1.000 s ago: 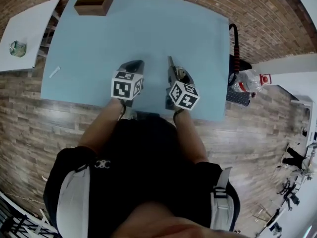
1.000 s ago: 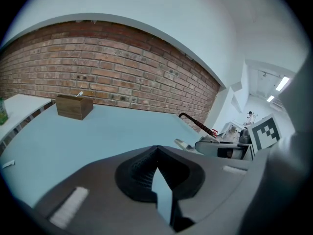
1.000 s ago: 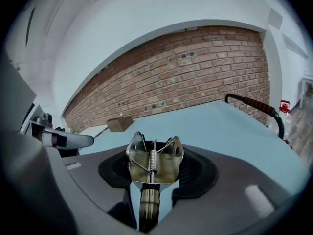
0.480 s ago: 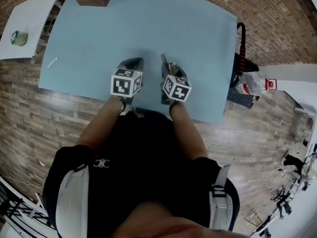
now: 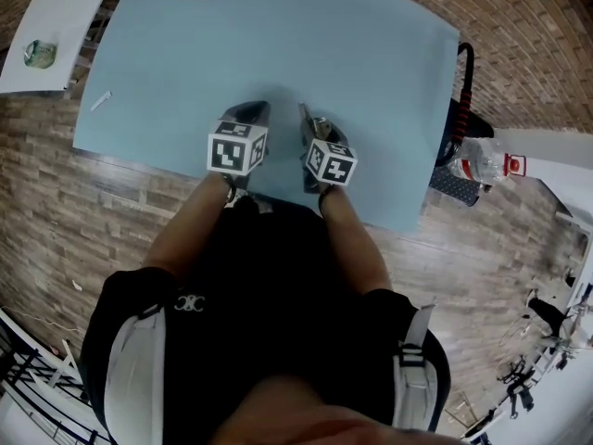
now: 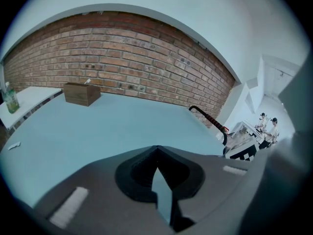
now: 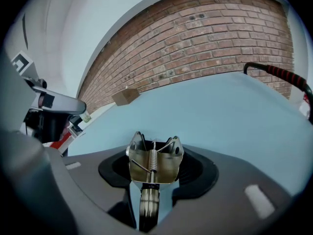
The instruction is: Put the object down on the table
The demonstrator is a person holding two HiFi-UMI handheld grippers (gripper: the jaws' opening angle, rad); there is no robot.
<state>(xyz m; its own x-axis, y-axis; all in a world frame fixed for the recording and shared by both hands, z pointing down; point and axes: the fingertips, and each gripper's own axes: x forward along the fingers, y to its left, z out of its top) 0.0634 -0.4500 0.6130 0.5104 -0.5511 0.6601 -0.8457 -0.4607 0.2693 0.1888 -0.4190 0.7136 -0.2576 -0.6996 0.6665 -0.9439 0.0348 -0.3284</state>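
A pale blue surface point(image 5: 278, 44) fills much of the brick-walled room. At its 11 o'clock corner we see a brown wooden box point(image 6: 80, 93) with something pale poking from it, too small to tell. At 6 o'clock, the right gripper point(image 7: 149, 195) has its fingers clamped on a metal spring clip point(image 7: 154, 158) over the surface. Beside it, the left gripper point(image 6: 156, 153) has its fingers pressed together, empty.

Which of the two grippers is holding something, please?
The right gripper: a metal spring clip is clamped in it, while the left gripper is shut with nothing in it.
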